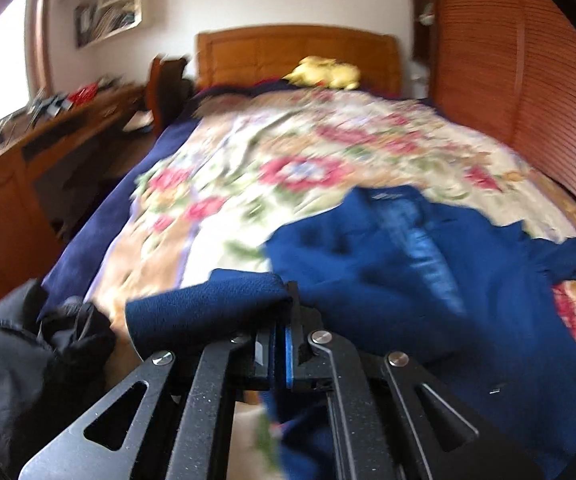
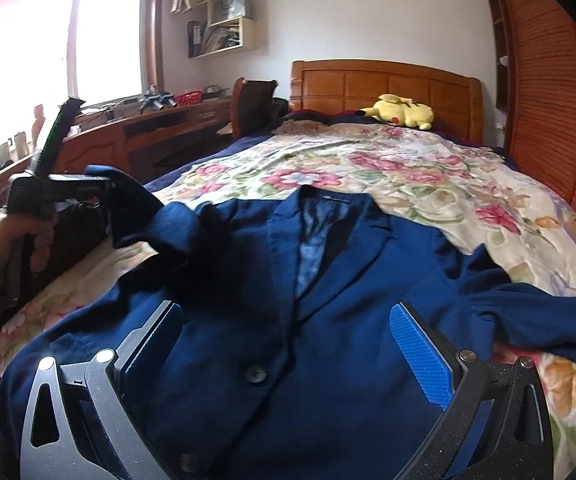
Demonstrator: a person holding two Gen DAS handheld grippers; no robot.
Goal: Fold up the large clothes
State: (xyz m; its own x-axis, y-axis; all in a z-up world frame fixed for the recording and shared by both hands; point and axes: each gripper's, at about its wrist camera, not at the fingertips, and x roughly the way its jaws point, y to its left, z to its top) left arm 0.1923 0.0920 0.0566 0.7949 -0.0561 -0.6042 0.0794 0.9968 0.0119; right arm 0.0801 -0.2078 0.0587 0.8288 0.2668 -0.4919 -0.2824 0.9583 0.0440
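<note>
A large navy-blue woven blazer [image 2: 328, 280] lies front side up on the bed with the floral quilt [image 2: 428, 176], taking up the near half of it. Its notched lapels fall open over a lighter blue lining at the collar, and two dark round buttons sit down the front closure, the nearer one close to the lower edge of the right wrist view. The cloth is matte and slightly textured, rumpled across the chest. The sleeve at the right of the scene trails outward across the quilt, creased at the elbow.

The sleeve at the left of the scene is lifted off the bed: the left gripper [image 1: 283, 308] has its fingers together, clamped on the cuff end of that sleeve, which drapes over them in a thick fold. In the right wrist view the same gripper, held in a person's hand [image 2: 27, 236], is raised above the left edge of the bed with the sleeve hanging from it down to the shoulder of the blazer.

The right gripper [image 2: 288, 344] hovers over the lower front of the blazer with its blue-padded fingers [image 2: 420, 352] wide apart, holding nothing.

A yellow plush toy [image 2: 400, 110] rests at the far end by the wooden headboard [image 2: 384, 80].
</note>
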